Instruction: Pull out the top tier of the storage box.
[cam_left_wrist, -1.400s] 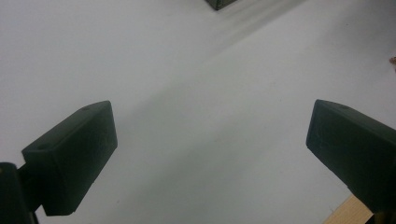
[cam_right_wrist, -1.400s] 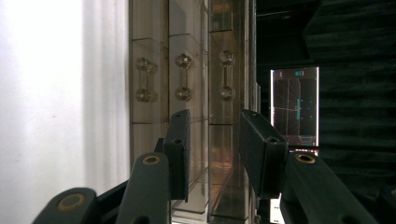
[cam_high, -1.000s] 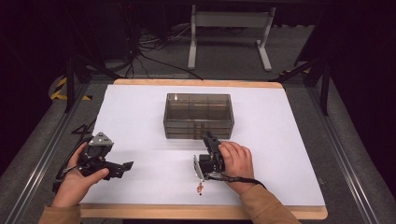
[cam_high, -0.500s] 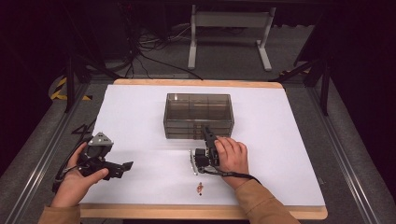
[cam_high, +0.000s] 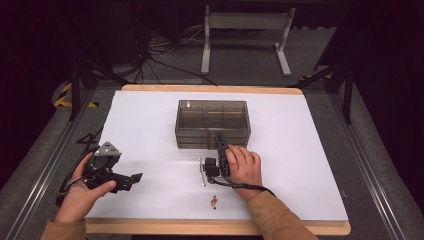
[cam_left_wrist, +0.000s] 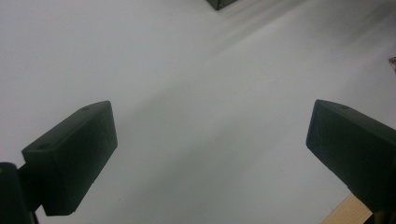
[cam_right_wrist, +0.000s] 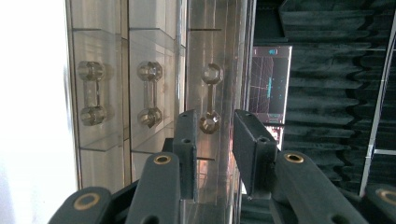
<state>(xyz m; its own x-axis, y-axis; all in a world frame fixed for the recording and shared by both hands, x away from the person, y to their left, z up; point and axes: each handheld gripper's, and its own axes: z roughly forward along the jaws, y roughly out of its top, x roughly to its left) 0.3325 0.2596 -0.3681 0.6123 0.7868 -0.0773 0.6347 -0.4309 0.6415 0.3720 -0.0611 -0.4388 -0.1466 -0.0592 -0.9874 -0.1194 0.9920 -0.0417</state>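
White table sheet (cam_high: 310, 165) on a wood-edged top. Small reddish bit (cam_high: 214, 202) lies near the front edge. Thin pale strip (cam_high: 201, 172) lies flat mid-table. Grey floor behind, white stand (cam_high: 245, 22), tangled black cables (cam_high: 155, 50). Lit screen (cam_right_wrist: 271, 84) against dark foam wall (cam_right_wrist: 336, 93).

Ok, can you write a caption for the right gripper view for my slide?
Right gripper, turned sideways and open, lines up with the top handle of a clear drawer box.

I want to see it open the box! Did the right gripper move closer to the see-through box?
Yes. The right gripper moved away from the table's near edge, up to the smoky clear plastic drawer box.
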